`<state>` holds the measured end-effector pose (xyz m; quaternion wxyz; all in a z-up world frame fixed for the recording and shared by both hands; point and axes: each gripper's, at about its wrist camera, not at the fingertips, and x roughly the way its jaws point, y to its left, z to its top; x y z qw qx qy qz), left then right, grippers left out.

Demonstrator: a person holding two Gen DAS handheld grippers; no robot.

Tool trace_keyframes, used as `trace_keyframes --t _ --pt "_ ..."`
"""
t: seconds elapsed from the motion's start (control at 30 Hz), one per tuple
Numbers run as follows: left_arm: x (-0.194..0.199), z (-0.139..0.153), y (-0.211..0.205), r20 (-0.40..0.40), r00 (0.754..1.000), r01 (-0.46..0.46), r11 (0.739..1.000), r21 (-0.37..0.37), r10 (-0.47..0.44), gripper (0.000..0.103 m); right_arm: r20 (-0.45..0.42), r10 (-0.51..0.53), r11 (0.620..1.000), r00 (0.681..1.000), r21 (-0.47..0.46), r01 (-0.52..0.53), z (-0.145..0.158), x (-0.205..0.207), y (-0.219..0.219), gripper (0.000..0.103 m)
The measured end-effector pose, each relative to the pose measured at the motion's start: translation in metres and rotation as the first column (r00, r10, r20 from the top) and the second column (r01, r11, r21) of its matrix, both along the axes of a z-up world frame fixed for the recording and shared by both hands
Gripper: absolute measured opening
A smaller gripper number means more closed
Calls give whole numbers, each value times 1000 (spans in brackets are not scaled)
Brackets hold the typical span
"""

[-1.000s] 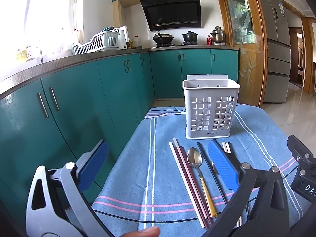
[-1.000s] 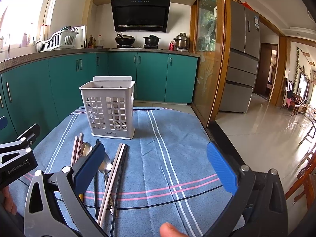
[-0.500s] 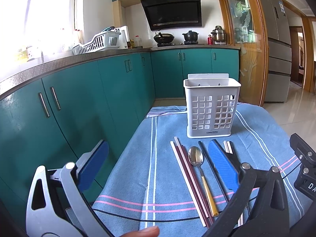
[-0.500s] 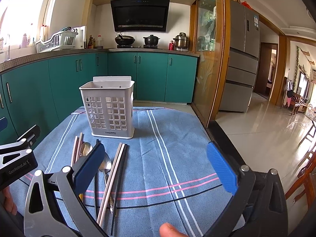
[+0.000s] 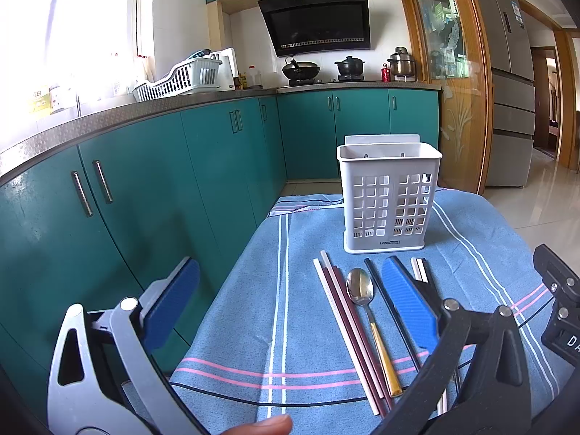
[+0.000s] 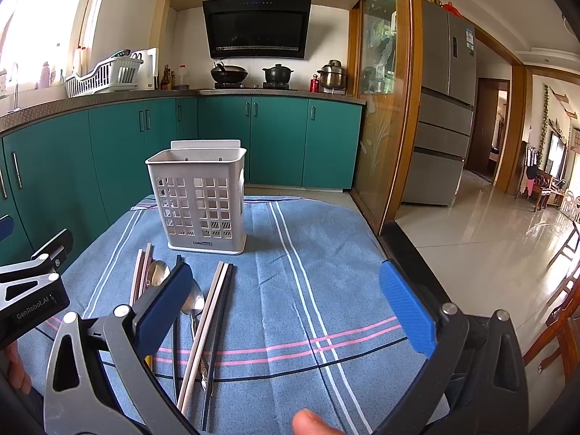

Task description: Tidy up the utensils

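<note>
A white slotted utensil holder (image 5: 388, 199) stands empty on a blue striped cloth (image 5: 301, 308); it also shows in the right wrist view (image 6: 201, 199). Before it lie pink and maroon chopsticks (image 5: 344, 330), a gold-handled spoon (image 5: 364, 306), a dark chopstick (image 5: 389, 311), white chopsticks (image 6: 206, 326), black chopsticks (image 6: 217, 330) and a second spoon (image 6: 194, 308). My left gripper (image 5: 290, 304) is open and empty above the cloth's left part. My right gripper (image 6: 286, 308) is open and empty, right of the utensils.
Teal cabinets (image 5: 145, 195) run along the left and back, close to the table's left edge. A dish rack (image 5: 177, 79) and pots (image 5: 302, 69) sit on the counter. A wooden door frame (image 6: 398, 108) and fridge (image 6: 446, 108) stand to the right.
Both grippers stay open. The left wrist view has shifted very slightly; the holder appears a touch to the right and lower. Nothing on the cloth has moved.
</note>
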<state>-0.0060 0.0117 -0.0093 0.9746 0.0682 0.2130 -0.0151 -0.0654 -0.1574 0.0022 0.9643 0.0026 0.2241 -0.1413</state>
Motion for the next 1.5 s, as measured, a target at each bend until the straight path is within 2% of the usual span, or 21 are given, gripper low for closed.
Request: trace_keyframes --t 1.23,1.5 --pt "-1 -2 -2 -11 1000 5 1000 9 -5 100 -10 -4 1000 1000 5 4 -3 -3 0 100" --pt "2 -6 -2 -25 1000 7 1000 13 -6 100 -75 -42 998 996 -42 39 -12 7 -4 100"
